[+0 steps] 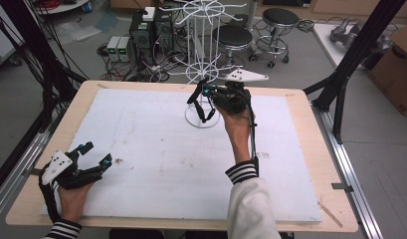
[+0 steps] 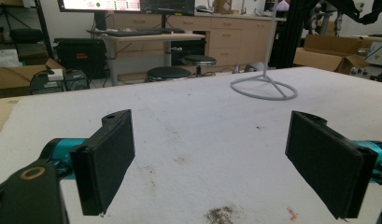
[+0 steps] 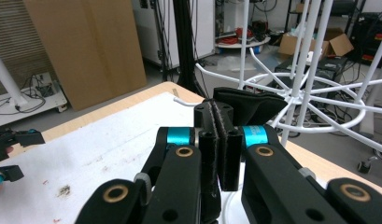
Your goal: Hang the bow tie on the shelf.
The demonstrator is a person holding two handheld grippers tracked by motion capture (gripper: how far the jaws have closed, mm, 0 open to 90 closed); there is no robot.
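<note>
High view. We list a white wire rack point(image 1: 203, 50) at the far edge of the desk point(image 1: 310, 149), its round foot resting on the white mat point(image 1: 156, 149). The right tongs point(image 1: 207, 102) are raised beside the rack's stem, clenched on a black strap point(image 1: 201, 107) that hangs in a loop from them; we judge the strap is held up at that height so it can be hung on one of the rack's arms. The left tongs point(image 1: 94, 154) lie low at the near left corner, well apart from the rack, released and holding nothing (parked out of the way, we take it). The strap's full shape is hard to make out against the dark tongs.

Left gripper view. The left tongs point(image 2: 209, 158) stand wide over the bare, stained mat point(image 2: 202, 116), nothing between the pads. The rack's foot point(image 2: 264, 87) and stem show far off; its upper part is cut off by the top edge.

Right gripper view. The right tongs point(image 3: 220, 140) are shut on the strap point(image 3: 247, 106), a fold of which bulges past the tips toward the rack's lower ring point(image 3: 314, 100). How much strap hangs below is hidden by the tongs' body. We cannot tell whether the strap touches the wire. The left tongs point(image 3: 11, 154) show small at the left edge.
</note>
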